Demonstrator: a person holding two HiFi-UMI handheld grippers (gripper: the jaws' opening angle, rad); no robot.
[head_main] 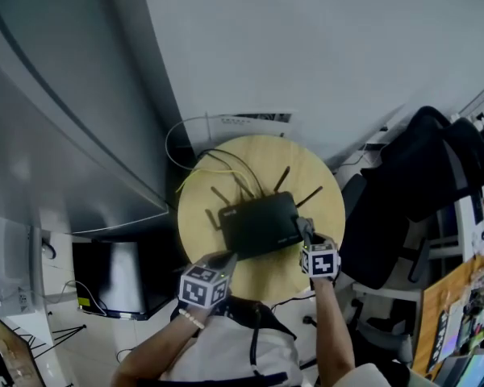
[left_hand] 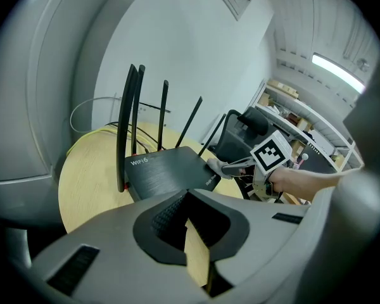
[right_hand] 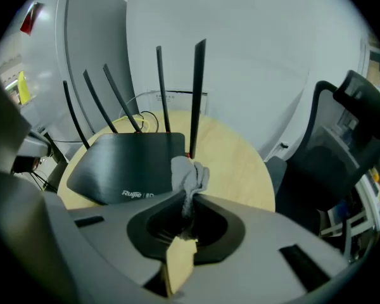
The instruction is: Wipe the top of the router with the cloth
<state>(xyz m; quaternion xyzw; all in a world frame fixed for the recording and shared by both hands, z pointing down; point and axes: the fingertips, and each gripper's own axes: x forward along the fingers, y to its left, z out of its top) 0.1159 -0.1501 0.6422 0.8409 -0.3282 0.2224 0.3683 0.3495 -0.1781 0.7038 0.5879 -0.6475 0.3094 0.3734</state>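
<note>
White wall [head_main: 323, 47], far side of the scene. Grey cabinet panel [head_main: 56, 135], left.

Black office chair [head_main: 419, 184], right of the desk and just beside it.

Round wooden desk [head_main: 194, 232], centre, bearing the router.

Router [head_main: 258, 222]: flat black box lying on the middle of the desk. Its thin antennas [right_hand: 198, 94] stand up along the far edge, some upright, some tilted. Cables, one of them yellow [head_main: 195, 177], trail from its far side over the desk's far left rim.

Left claw [head_main: 226, 258]: at the router's near left corner. Its jaws are drawn together to a narrow slit, and nothing shows between them.

Right claw [head_main: 305, 229]: at the router's near right corner. Its jaws are clamped on the cloth.

Cloth [right_hand: 190, 175]: small grey wad bunched beyond the tips of the right claw. It lies against the near right corner of the router's top, beside the rightmost antenna.
</note>
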